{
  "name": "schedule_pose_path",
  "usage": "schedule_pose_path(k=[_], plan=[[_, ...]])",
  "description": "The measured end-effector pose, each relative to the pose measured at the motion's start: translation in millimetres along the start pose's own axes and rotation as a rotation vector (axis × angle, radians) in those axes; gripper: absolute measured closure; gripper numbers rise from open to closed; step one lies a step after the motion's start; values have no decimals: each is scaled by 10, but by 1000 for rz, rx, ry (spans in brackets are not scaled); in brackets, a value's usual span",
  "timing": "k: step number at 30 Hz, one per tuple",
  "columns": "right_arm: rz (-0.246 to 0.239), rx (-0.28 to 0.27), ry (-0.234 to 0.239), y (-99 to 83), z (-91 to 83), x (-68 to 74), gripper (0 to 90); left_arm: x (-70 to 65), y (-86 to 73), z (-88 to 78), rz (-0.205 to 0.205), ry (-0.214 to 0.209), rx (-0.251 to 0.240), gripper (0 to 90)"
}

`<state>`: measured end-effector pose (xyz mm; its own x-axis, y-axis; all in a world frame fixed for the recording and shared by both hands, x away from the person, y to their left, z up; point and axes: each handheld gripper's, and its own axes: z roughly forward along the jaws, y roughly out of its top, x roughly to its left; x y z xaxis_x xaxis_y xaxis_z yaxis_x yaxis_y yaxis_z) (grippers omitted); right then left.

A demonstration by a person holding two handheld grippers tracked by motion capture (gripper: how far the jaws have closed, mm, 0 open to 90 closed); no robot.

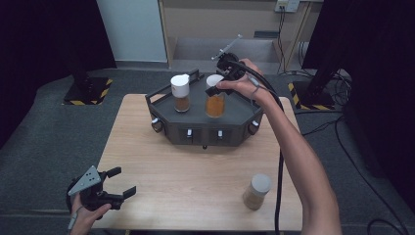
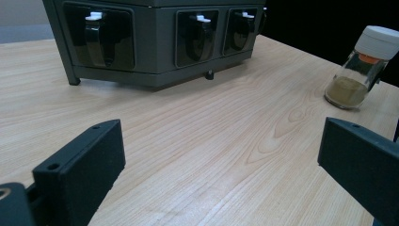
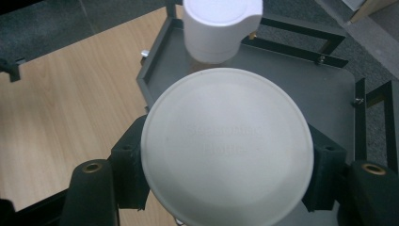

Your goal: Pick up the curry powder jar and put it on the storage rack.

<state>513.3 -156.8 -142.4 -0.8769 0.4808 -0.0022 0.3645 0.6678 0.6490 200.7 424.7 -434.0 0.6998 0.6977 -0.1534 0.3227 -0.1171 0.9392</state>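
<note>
The right gripper [image 3: 226, 181] is pinching a jar [image 1: 215, 98] just under its lid [image 3: 227, 149], one black jaw pressing in at 9 o'clock of the round white lid and the other at 3 o'clock, as the right gripper view is showing from straight above. That view is also revealing faint raised lettering on the smooth, matte lid, too blurred to read. The high view is giving what the lid is hiding there: clear glass sides and orange-brown powder inside, the jar standing upright on the dark grey rack [image 1: 247, 115] at the table's 12 o'clock.

Just beyond, at 12 o'clock of the held lid, a second jar [image 3: 220, 28] is standing on the same rack, its white cap taller and notched.

The left gripper [image 1: 113, 185] is sitting at the table's 7 o'clock with its jaws spread wide and nothing between them. Its own view is looking low across the pale wood-grain table [image 2: 197, 141], showing the rack's angled front with glossy recessed slots and small white tabs. At 2 o'clock in that view a third jar [image 2: 362, 66] is standing apart on the wood, glass, white-capped, with olive-brown powder settled low.
</note>
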Motion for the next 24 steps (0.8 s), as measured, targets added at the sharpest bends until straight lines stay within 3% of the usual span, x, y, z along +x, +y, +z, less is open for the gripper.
schedule_pose_path(k=[24], plan=[[59,46,-33,206,376,-221,340,9,-7,-11,-4,0,-5,0]])
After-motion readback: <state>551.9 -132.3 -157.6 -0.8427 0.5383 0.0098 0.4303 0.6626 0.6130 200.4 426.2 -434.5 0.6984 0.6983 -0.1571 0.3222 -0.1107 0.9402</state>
